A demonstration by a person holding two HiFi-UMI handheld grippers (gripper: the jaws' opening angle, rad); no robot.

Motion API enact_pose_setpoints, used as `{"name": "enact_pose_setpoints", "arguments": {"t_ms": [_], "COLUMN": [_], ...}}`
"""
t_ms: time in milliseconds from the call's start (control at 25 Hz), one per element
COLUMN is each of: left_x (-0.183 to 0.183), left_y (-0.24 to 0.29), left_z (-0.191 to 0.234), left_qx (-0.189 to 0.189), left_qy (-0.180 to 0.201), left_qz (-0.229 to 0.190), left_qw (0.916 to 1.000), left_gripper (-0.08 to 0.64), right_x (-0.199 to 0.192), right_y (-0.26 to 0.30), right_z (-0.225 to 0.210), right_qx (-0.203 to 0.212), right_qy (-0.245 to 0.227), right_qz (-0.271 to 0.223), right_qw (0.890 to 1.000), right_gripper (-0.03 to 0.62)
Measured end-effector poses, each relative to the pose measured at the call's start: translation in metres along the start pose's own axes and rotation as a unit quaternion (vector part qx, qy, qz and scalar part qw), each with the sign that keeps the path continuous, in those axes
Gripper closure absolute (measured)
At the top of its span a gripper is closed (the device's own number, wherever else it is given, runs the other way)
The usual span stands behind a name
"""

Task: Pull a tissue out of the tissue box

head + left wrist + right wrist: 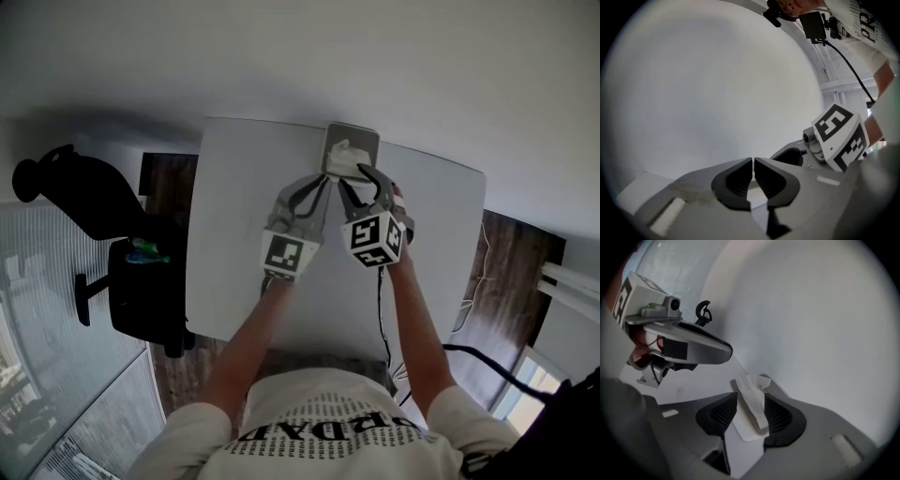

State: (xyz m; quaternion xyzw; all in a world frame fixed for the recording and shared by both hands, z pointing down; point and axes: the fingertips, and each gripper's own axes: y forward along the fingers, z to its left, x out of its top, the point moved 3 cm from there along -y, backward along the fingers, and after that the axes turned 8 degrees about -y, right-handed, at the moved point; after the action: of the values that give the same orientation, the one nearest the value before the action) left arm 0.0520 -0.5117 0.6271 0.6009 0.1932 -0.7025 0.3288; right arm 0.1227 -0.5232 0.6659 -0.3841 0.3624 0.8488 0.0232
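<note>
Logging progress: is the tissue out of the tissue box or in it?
In it: the tissue pokes up from the tissue box slot; the right gripper is open, not gripping it.

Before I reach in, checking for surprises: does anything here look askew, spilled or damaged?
Nothing stands out. The tissue box sits flat at the far edge of the table, and a tissue sticks up crumpled from its slot, as expected; no spill or damage shows.

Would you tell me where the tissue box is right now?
In the head view the tissue box sits at the far edge of the white table, top centre, just beyond the open right claw.
</note>
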Motion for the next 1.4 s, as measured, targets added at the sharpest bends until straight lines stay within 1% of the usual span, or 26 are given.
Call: {"name": "enact_pose_setpoints", "arguments": {"t_ms": [80,240,320,400,520,680,720,760,800,920,1400], "left_x": [-0.003,0.008,0.009,0.006,0.008,0.009,0.009,0.009,0.008,0.008,0.007], "left_y": [0.0,0.002,0.003,0.003,0.003,0.003,0.003,0.003,0.004,0.005,0.005], "left_z": [0.001,0.001,0.001,0.0,-0.002,-0.003,-0.003,-0.003,-0.003,-0.002,-0.002], "left_qx": [0.0,-0.001,-0.002,-0.002,-0.004,-0.005,-0.006,-0.006,-0.006,-0.005,-0.006], "left_qy": [-0.002,0.003,0.001,-0.002,0.002,0.002,0.003,0.004,0.004,-0.001,-0.001], "left_qz": [0.006,-0.025,-0.027,-0.02,-0.024,-0.027,-0.027,-0.027,-0.026,-0.025,-0.016], "left_qw": [1.0,0.9997,0.9996,0.9998,0.9997,0.9996,0.9996,0.9996,0.9996,0.9997,0.9999], "left_gripper": [0.554,0.554,0.554,0.554,0.554,0.554,0.554,0.554,0.554,0.554,0.554], "right_x": [-0.001,-0.001,-0.002,-0.001,-0.001,-0.006,-0.007,-0.009,-0.01,-0.012,-0.004], "right_y": [0.002,0.003,0.003,0.003,0.001,0.004,0.004,0.004,0.004,0.004,-0.001], "right_z": [-0.002,-0.003,-0.003,-0.003,-0.007,-0.009,-0.01,-0.011,-0.012,-0.013,-0.013], "right_qx": [0.005,0.015,0.017,0.018,0.008,0.006,0.002,-0.002,-0.004,0.002,0.012], "right_qy": [0.005,0.021,0.026,0.027,0.034,0.042,0.041,0.041,0.043,0.053,0.057], "right_qz": [0.002,-0.002,-0.002,-0.001,0.002,0.014,0.018,0.022,0.025,0.024,0.014], "right_qw": [1.0,1.0,1.0,0.999,0.999,0.999,0.999,0.999,0.999,0.998,0.998], "right_gripper": [0.402,0.402,0.402,0.406,0.457,0.465,0.487,0.534,0.568,0.582,0.583]}}
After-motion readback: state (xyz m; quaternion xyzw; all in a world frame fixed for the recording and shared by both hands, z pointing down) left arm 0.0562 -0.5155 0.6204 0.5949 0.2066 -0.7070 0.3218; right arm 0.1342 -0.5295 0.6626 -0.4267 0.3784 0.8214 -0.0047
